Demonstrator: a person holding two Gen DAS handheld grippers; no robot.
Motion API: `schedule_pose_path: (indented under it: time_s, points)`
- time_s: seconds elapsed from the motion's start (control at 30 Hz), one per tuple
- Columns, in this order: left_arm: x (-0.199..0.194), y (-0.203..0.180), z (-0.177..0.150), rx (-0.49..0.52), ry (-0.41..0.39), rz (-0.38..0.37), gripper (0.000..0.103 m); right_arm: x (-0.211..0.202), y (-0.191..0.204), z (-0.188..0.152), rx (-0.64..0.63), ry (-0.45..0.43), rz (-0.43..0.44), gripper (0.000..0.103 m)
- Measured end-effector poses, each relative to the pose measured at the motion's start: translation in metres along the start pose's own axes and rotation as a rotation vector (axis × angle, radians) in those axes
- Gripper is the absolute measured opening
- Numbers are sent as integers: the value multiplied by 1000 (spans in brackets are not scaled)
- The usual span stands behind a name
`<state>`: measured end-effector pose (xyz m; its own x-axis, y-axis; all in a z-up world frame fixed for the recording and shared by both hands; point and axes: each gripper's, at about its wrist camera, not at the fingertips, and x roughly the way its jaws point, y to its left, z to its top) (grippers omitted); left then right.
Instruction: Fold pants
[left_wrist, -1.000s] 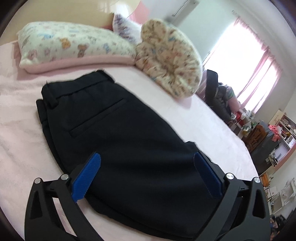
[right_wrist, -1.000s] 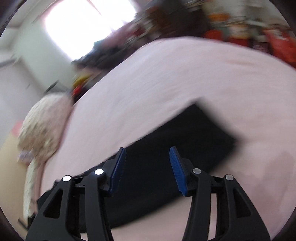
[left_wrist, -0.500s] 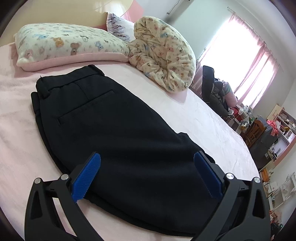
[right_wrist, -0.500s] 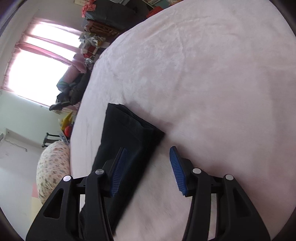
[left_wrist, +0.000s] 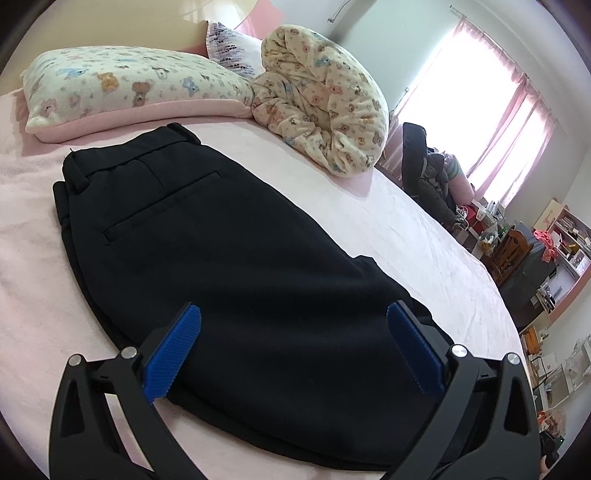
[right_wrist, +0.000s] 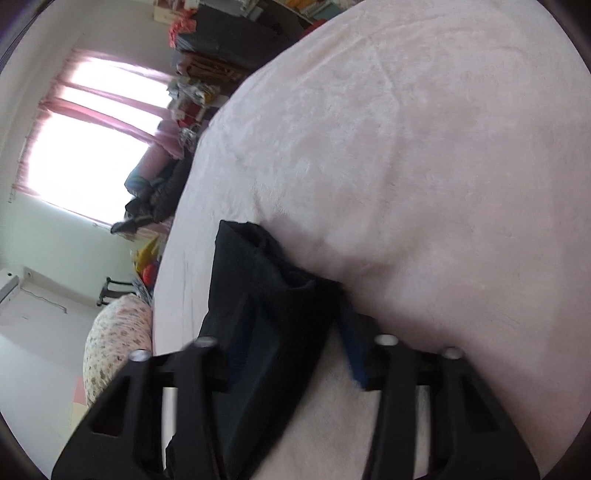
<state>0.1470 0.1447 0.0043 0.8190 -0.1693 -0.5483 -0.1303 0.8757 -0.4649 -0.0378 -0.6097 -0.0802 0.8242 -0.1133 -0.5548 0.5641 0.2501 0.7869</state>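
Black pants (left_wrist: 240, 258) lie folded lengthwise on the pink bed (left_wrist: 424, 229), waistband and back pocket at the far left. My left gripper (left_wrist: 293, 347) hovers open just above the cloth near its front edge, blue pads wide apart, gripping nothing. In the right wrist view the hem end of the pants (right_wrist: 266, 295) is bunched up between the fingers of my right gripper (right_wrist: 291, 328). Its jaws are closing and the pads press on the gathered cloth. The left pad is partly hidden by cloth and blur.
A bear-print pillow (left_wrist: 122, 85), a second pillow (left_wrist: 229, 48) and a rolled printed blanket (left_wrist: 325, 103) sit at the head of the bed. Beyond the bed's far edge are a clothes-laden chair (left_wrist: 424, 166) and cluttered shelves (left_wrist: 546, 258). Bare pink sheet (right_wrist: 424, 166) spreads beyond the hem.
My right gripper rolled and came down onto the hem end of the pants, and its jaws narrowed around the cloth. The left gripper stayed open over the pants, hardly moving.
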Motion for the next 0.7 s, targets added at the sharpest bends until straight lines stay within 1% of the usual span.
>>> schedule_pose_path:
  time_s: [0.03,0.07,0.17,0.2,0.27,0.33,0.4,0.43,0.53,0.6,0.63,0.7]
  points:
    - [0,0,0,-1,-1,-1,101,1,-4,-1,9,-11,14,28]
    - [-1,0,0,-2,-1,-1,101,0,-6,-2,14,-23,30,26]
    - [-2,2,1,-9,-8,-1,101,-6,-11,-5,49,-43,88,24]
    - [-3,3,2,-13,-9,-1,101,-7,-12,-5,62,-39,90,24]
    - [-3,6,3,-27,-9,-2,101,-12,-10,-7,73,-26,41,25]
    - [-3,8,4,-36,-7,-3,101,-16,-4,-11,46,-19,-37,25]
    - [-3,9,4,-43,-5,-3,101,-15,-2,-13,41,-24,-70,25]
    - [-2,9,4,-44,-4,-2,101,-11,-3,-12,50,-22,-73,26]
    - [-1,7,3,-35,-2,-4,101,-2,-7,-6,101,-19,-44,26]
    - [-2,6,3,-23,-7,-4,101,1,-8,-4,109,-18,-18,25]
    - [-3,6,3,-22,-13,-3,101,-1,-7,-5,98,-26,7,21]
    - [-6,7,4,-27,-26,-6,101,-7,-1,-8,56,-52,43,18]
